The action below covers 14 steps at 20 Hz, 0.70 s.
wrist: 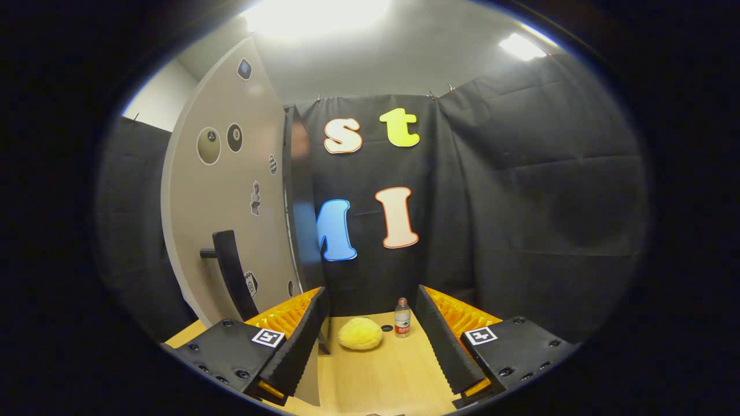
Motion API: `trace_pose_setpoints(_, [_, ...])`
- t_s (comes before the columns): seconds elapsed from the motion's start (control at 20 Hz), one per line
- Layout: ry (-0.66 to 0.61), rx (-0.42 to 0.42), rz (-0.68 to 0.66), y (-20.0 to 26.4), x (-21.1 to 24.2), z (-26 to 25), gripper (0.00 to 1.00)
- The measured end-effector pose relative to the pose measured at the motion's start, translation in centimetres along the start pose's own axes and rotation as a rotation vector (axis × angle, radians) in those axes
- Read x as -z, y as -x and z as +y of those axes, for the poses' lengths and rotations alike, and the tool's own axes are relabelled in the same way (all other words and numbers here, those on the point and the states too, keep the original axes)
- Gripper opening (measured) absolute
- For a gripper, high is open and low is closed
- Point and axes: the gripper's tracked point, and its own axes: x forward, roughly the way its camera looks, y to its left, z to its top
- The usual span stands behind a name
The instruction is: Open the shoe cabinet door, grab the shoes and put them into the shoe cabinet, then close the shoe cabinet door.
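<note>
1. Your gripper (370,341) has its two fingers spread wide apart, with nothing held between them. Both fingers hover over the light wooden tabletop (381,381).
2. The tall beige shoe cabinet door (225,196) stands to the left of your gripper. It carries several small round and shaped stickers and a dark vertical bar handle (231,271) on its lower part.
3. The bar handle sits just beyond the left finger and is not touching it.
4. You cannot tell from this view how far the beige door is swung out; its dark edge (298,202) faces you.
5. A soft yellow plush slipper (359,334) lies on the tabletop, ahead of your gripper and in line with the gap between the fingers, nearer the left finger.
6. A small clear plastic bottle with a red label (402,318) stands upright just to the right of the yellow slipper, with a small dark cap (387,328) lying between them.
</note>
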Motion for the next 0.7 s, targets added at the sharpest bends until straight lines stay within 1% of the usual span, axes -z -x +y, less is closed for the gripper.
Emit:
trace_pose_setpoints(0.2, [0.010,-0.085,0.038,-1.9,0.6,2.0,0.97])
trace_pose_setpoints(0.4, [0.033,-0.114,0.043,-1.8,0.9,4.2,0.98])
trace_pose_setpoints(0.55, [0.076,-0.102,0.052,-1.8,1.1,4.9,0.96])
trace_pose_setpoints(0.7, [0.081,-0.060,0.053,-1.6,1.0,5.2,0.95])
